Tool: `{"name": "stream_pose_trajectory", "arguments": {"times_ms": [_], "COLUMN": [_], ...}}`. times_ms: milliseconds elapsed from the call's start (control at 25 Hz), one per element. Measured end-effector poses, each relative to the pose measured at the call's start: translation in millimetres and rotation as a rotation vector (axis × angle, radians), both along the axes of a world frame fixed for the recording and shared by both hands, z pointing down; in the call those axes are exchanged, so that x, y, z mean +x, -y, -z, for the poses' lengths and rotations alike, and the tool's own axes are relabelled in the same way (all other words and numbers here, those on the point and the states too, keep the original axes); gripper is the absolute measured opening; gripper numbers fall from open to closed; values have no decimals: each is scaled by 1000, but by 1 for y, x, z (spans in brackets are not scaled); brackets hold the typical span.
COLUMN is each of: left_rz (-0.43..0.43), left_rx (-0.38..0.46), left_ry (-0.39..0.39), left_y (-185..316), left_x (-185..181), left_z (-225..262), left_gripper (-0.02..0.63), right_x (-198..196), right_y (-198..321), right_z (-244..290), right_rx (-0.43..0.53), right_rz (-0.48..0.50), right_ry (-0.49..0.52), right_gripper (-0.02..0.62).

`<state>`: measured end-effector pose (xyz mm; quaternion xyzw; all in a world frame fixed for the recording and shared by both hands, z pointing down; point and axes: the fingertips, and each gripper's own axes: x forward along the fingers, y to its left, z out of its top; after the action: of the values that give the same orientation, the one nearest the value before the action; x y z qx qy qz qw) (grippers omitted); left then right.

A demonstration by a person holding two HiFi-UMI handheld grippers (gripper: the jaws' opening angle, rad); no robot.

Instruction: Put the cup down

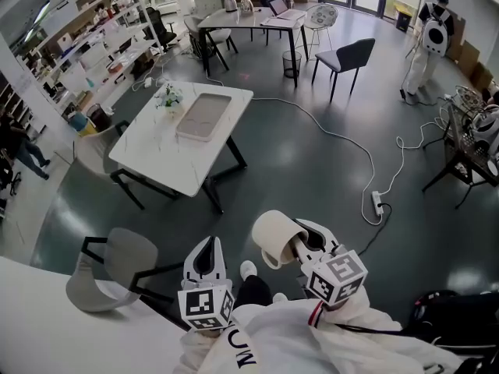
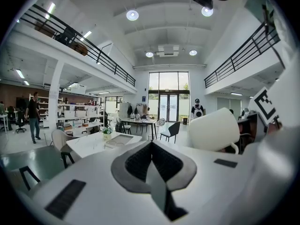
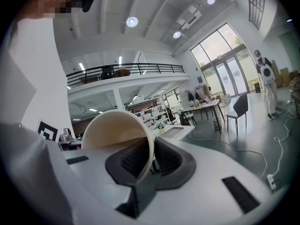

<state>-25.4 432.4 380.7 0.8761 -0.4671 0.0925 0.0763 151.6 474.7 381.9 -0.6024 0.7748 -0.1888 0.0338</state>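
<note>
Sleeves sit closest in head view. Just ahead, your right gripper holds the cup on its side over the floor, well apart from the white table. Your left gripper is beside it.

Left gripper view: jaws closed together, nothing between them.

Right gripper view: jaws nearly closed, pinching 1 wall of the cup at the rim, 1 pad inside and 1 outside.

Risk: with a rim-only pinch, a swing or tilt could pivot the cup out and drop it. The wall looks like paper, hard to be sure, so squeezing harder may buckle it.
</note>
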Motion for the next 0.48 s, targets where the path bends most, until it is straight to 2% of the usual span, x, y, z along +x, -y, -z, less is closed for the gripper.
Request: {"name": "stream_pose_trajectory", "arguments": {"times_ms": [280,480], "left_rz": [20,38], "left_rx": [27,11], "left_ry": [-9,-27], "left_y": [33,80], "left_x": [2,-7], "left_z": [4,-9], "left_gripper": [11,11], "right_x": [4,1], "right_y": [31,73], "right_z": [2,-6], "right_rx": [14,6], "right_rz": [15,15], "right_ry": [-12,-18], "right_gripper": [37,37]}}
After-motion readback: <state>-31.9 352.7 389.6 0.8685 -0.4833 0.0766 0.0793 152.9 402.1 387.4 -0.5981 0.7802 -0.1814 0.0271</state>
